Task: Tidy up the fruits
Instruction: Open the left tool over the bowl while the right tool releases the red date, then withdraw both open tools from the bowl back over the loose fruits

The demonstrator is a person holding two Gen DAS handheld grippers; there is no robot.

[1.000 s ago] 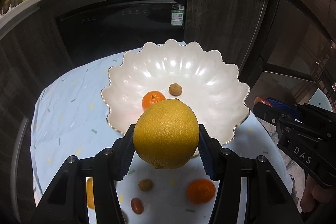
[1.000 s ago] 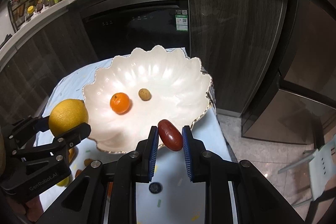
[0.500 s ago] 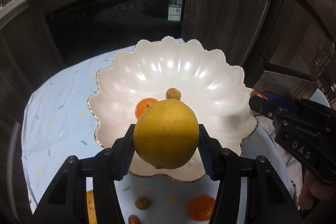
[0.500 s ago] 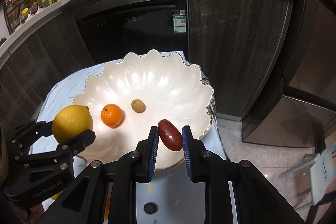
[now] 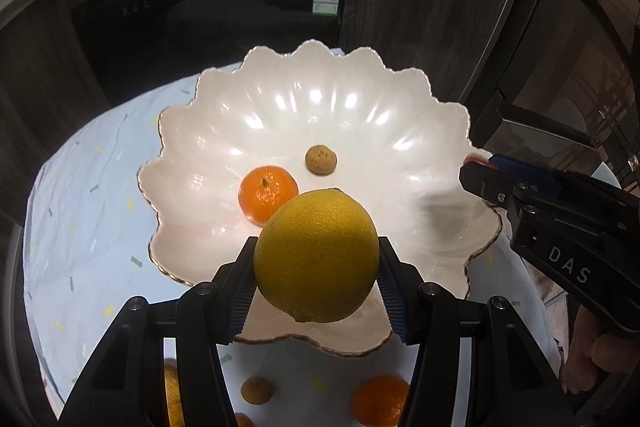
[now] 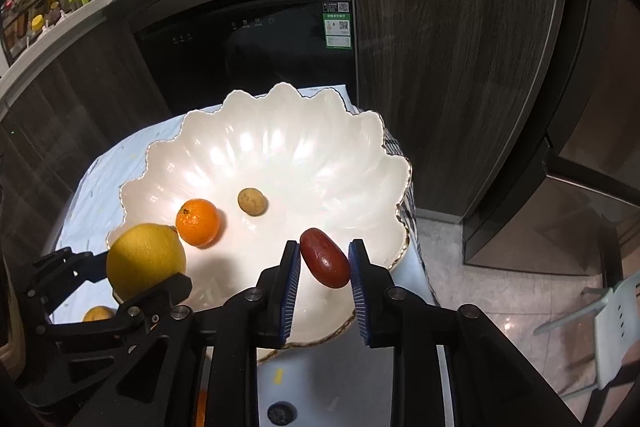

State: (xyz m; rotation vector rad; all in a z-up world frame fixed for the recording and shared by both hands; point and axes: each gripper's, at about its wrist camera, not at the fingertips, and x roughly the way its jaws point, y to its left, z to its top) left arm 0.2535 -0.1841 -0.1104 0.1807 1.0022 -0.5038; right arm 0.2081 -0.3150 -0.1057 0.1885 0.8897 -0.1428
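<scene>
A white scalloped bowl (image 5: 360, 115) (image 6: 288, 135) sits on the pale blue tablecloth. In it lie a small orange (image 5: 267, 199) (image 6: 198, 222) and a small tan fruit (image 5: 321, 159) (image 6: 252, 202). My left gripper (image 5: 316, 279) is shut on a large yellow citrus (image 5: 316, 255) (image 6: 145, 261), held over the bowl's near rim. My right gripper (image 6: 324, 263) is shut on a dark red date (image 6: 324, 263), held over the bowl's right near rim; it also shows at the right of the left wrist view (image 5: 476, 163).
On the cloth in front of the bowl lie another orange (image 5: 380, 401), a tan fruit (image 5: 257, 390) and a yellow fruit (image 5: 172, 395). Dark cabinets and an oven (image 5: 208, 11) stand behind the table. The floor (image 6: 500, 307) drops off to the right.
Both grippers have moved forward with their fruit, from in front of the bowl to over its near rim. The bowl's contents have not moved.
</scene>
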